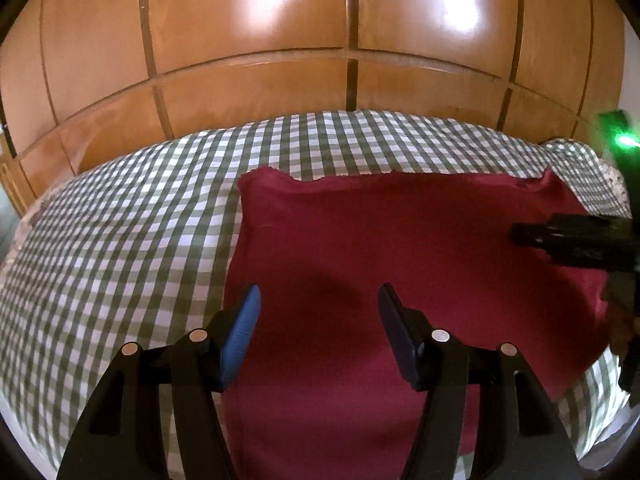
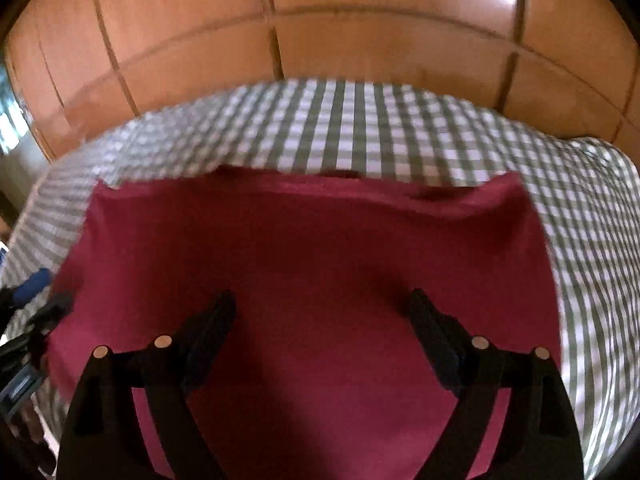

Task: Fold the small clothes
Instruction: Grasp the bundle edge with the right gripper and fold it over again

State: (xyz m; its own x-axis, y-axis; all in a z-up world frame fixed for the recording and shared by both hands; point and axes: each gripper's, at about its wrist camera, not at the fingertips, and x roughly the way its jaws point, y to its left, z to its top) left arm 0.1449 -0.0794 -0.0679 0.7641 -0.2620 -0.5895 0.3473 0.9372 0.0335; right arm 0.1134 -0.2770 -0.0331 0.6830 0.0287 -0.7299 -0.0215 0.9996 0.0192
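A dark red garment (image 1: 380,248) lies flat on a green-and-white checked bedsheet (image 1: 120,232); it also fills the middle of the right wrist view (image 2: 312,248). My left gripper (image 1: 318,300) is open and empty, above the garment's near left part. My right gripper (image 2: 322,304) is open and empty, above the garment's near middle. The right gripper also shows at the right edge of the left wrist view (image 1: 520,234), over the garment's right side. The left gripper shows at the left edge of the right wrist view (image 2: 40,292). The right wrist view is blurred.
A wooden panelled wardrobe (image 1: 320,40) stands right behind the bed's far edge (image 2: 360,20). The checked sheet (image 2: 580,240) spreads to the left and right of the garment. A green light (image 1: 624,140) glows at the far right.
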